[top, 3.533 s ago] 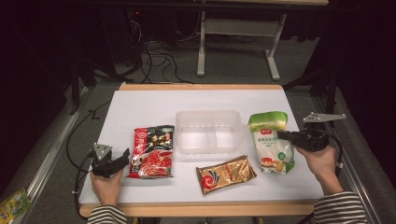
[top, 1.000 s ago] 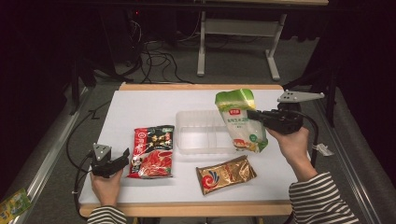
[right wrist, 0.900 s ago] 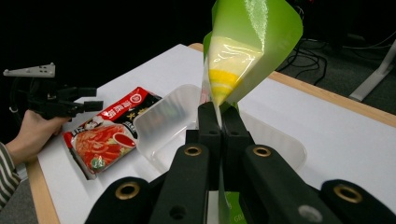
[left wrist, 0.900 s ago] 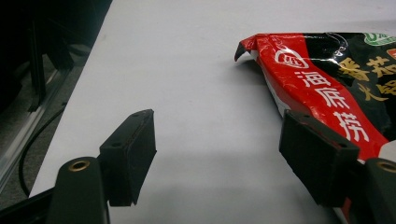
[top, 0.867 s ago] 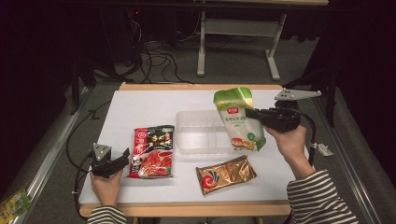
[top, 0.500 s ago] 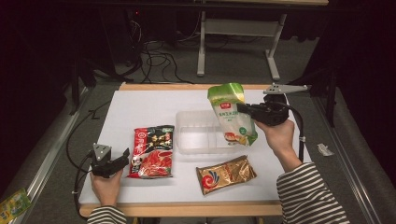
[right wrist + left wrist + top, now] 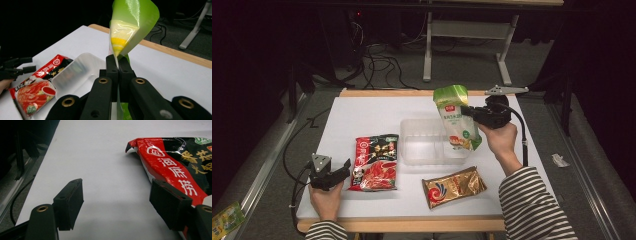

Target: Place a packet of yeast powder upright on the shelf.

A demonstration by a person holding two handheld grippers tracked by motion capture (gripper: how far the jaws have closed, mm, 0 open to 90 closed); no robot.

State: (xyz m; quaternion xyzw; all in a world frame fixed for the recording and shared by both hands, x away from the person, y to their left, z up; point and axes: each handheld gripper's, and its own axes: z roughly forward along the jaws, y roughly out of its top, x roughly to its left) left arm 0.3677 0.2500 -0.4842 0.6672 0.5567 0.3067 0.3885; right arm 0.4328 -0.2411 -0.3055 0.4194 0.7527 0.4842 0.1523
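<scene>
At the near left edge of the desk (image 7: 362, 107), the left gripper (image 7: 343, 170) rests with jaws apart and empty, just beside the red snack packet (image 7: 375, 162); a gold packet (image 7: 454, 186) lies near the front. Farther back, the right gripper (image 7: 467, 112) has its jaws clamped on the green-topped pouch (image 7: 456, 122), held upright above the right end of the clear plastic tray (image 7: 419, 142).

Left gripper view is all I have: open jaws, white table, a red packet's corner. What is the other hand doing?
Observer: The right tool is shut on a green pouch, lifted above a clear tray.
Operator: Anything in the tray?
Observer: Nothing that I can see inside.
Operator: Other packets?
Observer: A gold packet lies in front of the tray, nearer the person.
</scene>
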